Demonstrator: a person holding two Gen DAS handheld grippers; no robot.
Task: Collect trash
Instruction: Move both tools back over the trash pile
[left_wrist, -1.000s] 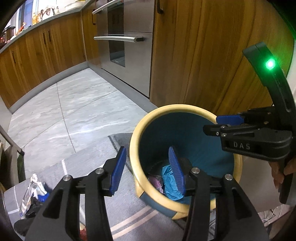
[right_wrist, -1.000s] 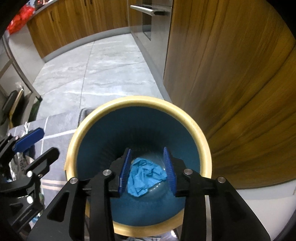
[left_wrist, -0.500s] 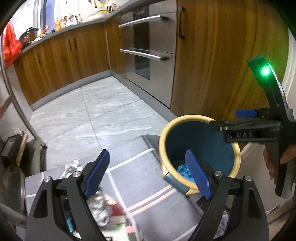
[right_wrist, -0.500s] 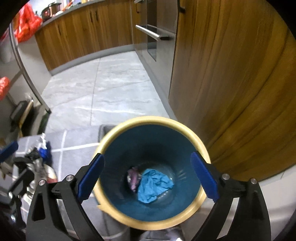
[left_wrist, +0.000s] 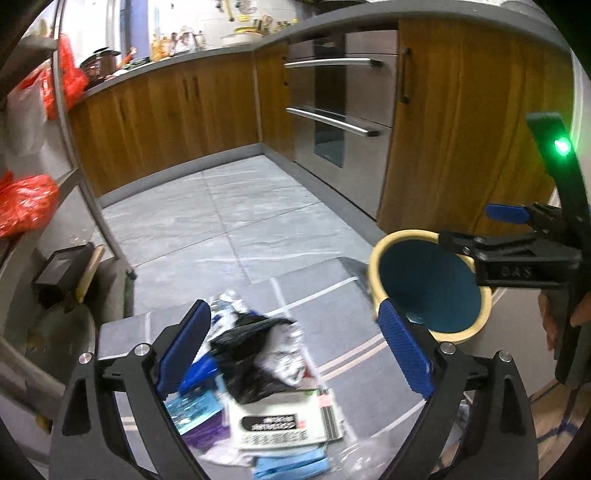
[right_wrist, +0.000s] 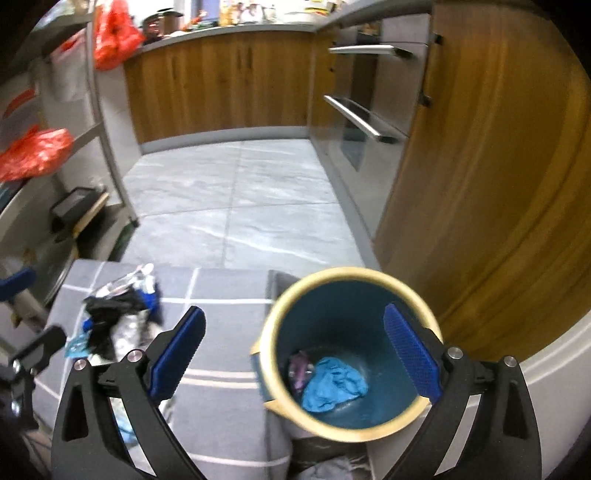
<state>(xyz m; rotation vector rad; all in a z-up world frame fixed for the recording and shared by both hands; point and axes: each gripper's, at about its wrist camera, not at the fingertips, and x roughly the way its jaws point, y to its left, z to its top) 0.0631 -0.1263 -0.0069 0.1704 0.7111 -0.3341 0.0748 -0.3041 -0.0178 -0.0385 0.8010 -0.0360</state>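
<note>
A teal bin with a yellow rim (right_wrist: 295, 291) stands on the floor by a wooden cabinet; it also shows in the left wrist view (left_wrist: 391, 240). Inside lie a crumpled blue wad (right_wrist: 332, 384) and a small purple scrap (right_wrist: 299, 369). A trash pile (left_wrist: 258, 354) of black plastic, foil wrappers and a printed card lies on a grey rug; it also shows in the right wrist view (right_wrist: 114, 317). My left gripper (left_wrist: 293, 350) is open and empty above the pile. My right gripper (right_wrist: 295, 354) is open and empty above the bin.
The grey rug (right_wrist: 221, 295) with white lines covers the floor here. Wooden cabinets (left_wrist: 166, 118) and a steel oven (left_wrist: 340, 110) line the far side. A metal rack with red bags (left_wrist: 26, 206) stands at the left. Grey tile floor (left_wrist: 221, 214) lies beyond the rug.
My right gripper opened and let the blue wad fall into the bin, then rose. My left gripper opened wider and moved left from the bin to above the trash pile.
</note>
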